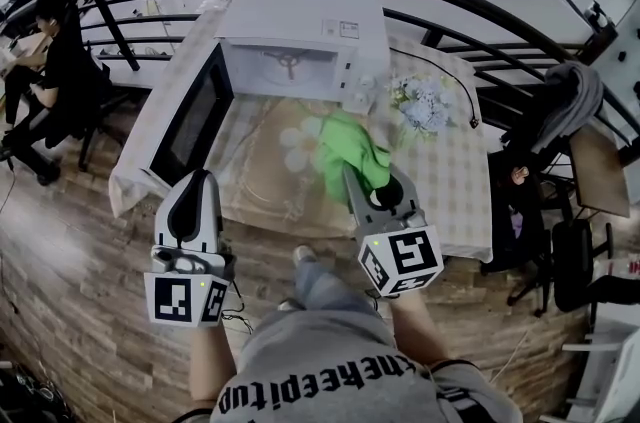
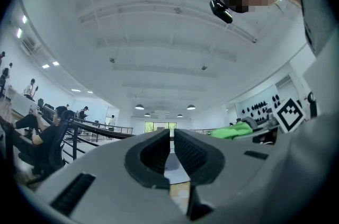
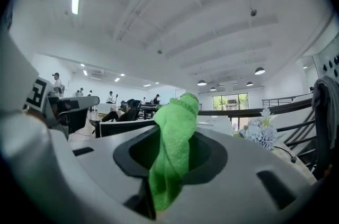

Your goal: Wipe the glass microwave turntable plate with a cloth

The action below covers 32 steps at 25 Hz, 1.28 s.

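A clear glass turntable plate (image 1: 283, 158) lies flat on the tablecloth in front of the open microwave (image 1: 300, 31); its outline is faint. My right gripper (image 1: 352, 175) is shut on a green cloth (image 1: 350, 149), which bunches over the plate's right edge. In the right gripper view the green cloth (image 3: 174, 135) stands up between the jaws of my right gripper (image 3: 170, 164). My left gripper (image 1: 201, 177) hovers off the table's near-left side, left of the plate. In the left gripper view my left gripper (image 2: 172, 138) is shut with nothing between its pads.
The microwave door (image 1: 193, 116) swings open to the left, and the roller ring (image 1: 288, 61) shows inside. A flower bunch (image 1: 422, 101) and a black cable (image 1: 455, 76) lie at the right of the table (image 1: 450, 201). A curved railing (image 1: 480, 6) runs behind. A person sits at far left (image 1: 55, 61).
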Available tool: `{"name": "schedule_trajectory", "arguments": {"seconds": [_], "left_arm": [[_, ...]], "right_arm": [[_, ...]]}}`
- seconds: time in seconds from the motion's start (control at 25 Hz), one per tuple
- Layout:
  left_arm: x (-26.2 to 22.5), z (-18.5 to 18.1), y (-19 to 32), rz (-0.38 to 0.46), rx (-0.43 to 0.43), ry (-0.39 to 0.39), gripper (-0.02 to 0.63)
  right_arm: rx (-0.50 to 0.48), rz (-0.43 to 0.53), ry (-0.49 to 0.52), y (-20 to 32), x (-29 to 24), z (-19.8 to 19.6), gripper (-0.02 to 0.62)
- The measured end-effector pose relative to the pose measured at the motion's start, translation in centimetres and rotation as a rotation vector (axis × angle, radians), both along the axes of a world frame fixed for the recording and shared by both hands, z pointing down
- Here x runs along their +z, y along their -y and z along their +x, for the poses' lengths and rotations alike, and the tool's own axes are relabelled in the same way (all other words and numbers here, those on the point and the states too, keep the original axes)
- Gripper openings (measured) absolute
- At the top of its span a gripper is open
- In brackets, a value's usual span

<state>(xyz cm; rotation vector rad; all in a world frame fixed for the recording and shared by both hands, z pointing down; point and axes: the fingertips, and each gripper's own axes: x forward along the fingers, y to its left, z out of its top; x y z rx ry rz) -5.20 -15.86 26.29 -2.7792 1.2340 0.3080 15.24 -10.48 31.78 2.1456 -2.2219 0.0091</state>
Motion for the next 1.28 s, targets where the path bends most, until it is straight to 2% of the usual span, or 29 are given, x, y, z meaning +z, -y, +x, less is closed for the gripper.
{"name": "schedule_trajectory", "arguments": {"seconds": [0.8,1.28], "left_arm": [[-0.9,-2.0,-0.5,0.016,-0.053,0.000,0.025],[-1.3,-2.5,-1.5,0.027,-0.048,0.001,0.025]], "right_arm": [[0.045,0.094,-0.051,-2.0,-3.8,-0.2,0.107],[0.047,0.099,-0.052,-2.8,-3.7,-0.9,0.107]]}}
